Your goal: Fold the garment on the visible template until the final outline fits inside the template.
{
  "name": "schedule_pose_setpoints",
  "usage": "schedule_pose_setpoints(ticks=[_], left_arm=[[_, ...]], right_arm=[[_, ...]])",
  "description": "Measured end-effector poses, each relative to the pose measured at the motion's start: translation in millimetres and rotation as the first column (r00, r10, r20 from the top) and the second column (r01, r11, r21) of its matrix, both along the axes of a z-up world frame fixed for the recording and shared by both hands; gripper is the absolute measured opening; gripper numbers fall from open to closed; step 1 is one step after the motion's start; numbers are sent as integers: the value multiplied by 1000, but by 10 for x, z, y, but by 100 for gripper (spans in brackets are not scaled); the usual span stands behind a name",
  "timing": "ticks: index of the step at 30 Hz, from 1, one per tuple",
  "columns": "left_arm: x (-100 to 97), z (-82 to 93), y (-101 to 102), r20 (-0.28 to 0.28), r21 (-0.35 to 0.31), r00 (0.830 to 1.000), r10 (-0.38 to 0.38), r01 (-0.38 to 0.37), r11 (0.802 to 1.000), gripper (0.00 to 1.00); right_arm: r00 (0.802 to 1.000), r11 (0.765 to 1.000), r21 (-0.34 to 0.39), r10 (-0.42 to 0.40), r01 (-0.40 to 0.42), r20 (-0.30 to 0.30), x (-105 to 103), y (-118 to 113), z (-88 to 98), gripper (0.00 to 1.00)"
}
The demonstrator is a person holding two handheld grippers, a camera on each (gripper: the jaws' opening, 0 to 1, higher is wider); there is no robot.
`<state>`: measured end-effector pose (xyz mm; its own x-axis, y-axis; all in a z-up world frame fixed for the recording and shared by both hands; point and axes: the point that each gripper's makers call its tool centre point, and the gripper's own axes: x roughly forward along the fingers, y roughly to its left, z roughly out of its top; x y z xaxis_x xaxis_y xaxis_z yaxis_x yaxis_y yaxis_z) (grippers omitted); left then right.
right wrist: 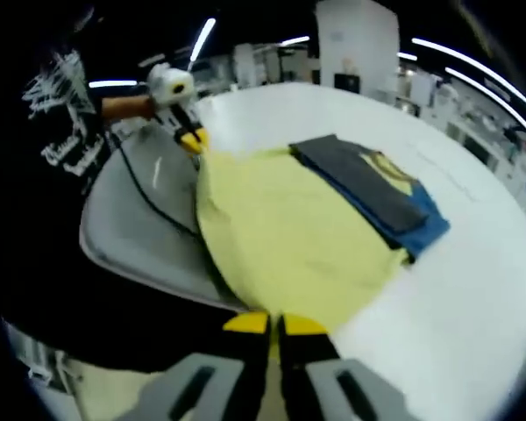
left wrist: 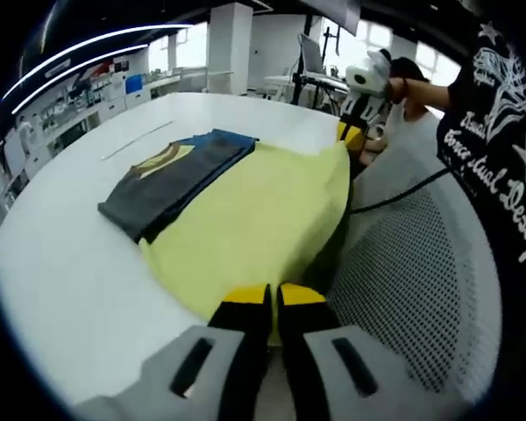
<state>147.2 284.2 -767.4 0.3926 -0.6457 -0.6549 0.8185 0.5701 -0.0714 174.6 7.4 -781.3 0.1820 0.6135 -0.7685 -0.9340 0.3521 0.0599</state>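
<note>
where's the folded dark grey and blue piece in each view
Left gripper view: folded dark grey and blue piece lies upper left of centre, on the yellow garment's far-left edge.
Right gripper view: it lies right of centre.
Shared landmark: the yellow garment it overlaps.

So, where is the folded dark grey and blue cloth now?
In the left gripper view the dark grey and blue cloth lies on the white table, at the far left edge of the yellow garment, overlapping it.

My white table (left wrist: 61, 263) carries the work. A grey perforated mat (left wrist: 412, 289) lies at its near edge. Shelving (left wrist: 88, 101) and desks (left wrist: 311, 83) stand far off.
</note>
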Motion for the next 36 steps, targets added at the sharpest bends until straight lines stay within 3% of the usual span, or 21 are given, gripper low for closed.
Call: schedule_pose_setpoints(ticks=[10,12,22,27,36], left_arm=[[343,292,34,91,4,996,6,-6,1000,0],[425,356,40,114,4,993,6,-7,1000,0],[848,591,60,218,34,976,-11,4,999,0],[1113,695,87,276,41,961,0,-11,999,0],[1468,769,124,315,48,949,4,-20,999,0]], right_arm=[[993,1000,-8,-11,12,119,380,3,249,0],[987,1000,0,-11,11,162,500,16,335,0],[965,1000,-17,2,3,262,921,41,518,0],[959,1000,-10,-7,10,284,1129,61,580,0],[940,998,-15,-49,58,339,1486,94,653,0]])
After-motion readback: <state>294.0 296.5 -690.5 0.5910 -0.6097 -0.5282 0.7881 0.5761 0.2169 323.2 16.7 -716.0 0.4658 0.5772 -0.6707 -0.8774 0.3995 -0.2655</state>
